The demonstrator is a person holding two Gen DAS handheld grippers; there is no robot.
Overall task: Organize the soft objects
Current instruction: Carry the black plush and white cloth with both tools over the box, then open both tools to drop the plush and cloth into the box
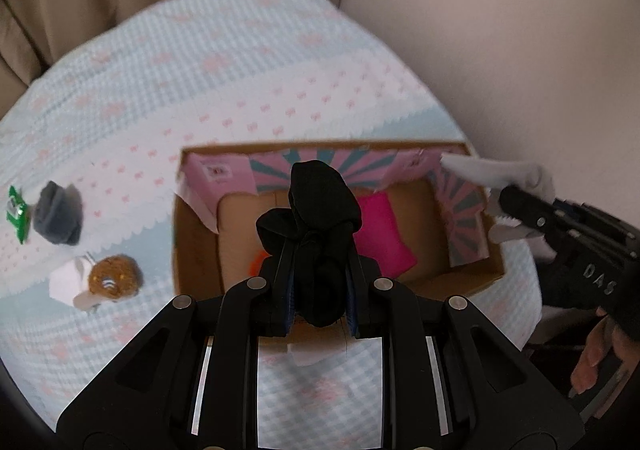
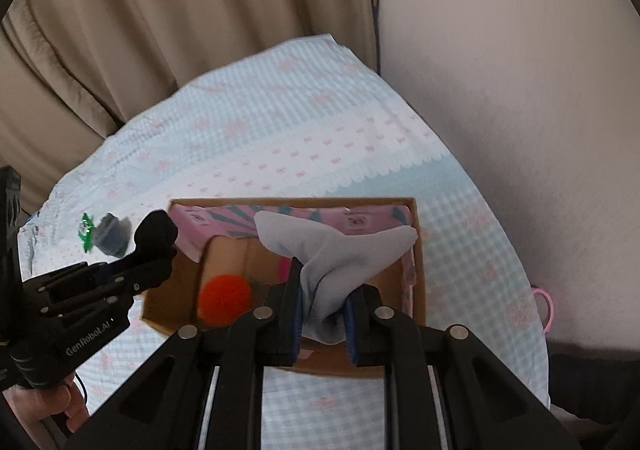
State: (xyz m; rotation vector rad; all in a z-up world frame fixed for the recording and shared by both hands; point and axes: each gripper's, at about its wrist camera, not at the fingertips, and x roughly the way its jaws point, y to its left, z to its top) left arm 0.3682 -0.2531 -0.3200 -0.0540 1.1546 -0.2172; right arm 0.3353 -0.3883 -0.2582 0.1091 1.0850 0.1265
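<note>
Jaws of L gripper pinch black sock above box.

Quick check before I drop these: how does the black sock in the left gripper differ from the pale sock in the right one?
The black sock is bunched into a thick wad, while the pale grey sock fans out flat into two pointed ends. The black sock hangs over the middle of the cardboard box; the pale grey sock hangs nearer the box's right wall. Both are clamped in shut jaws, left gripper and right gripper, above the open box.
</note>
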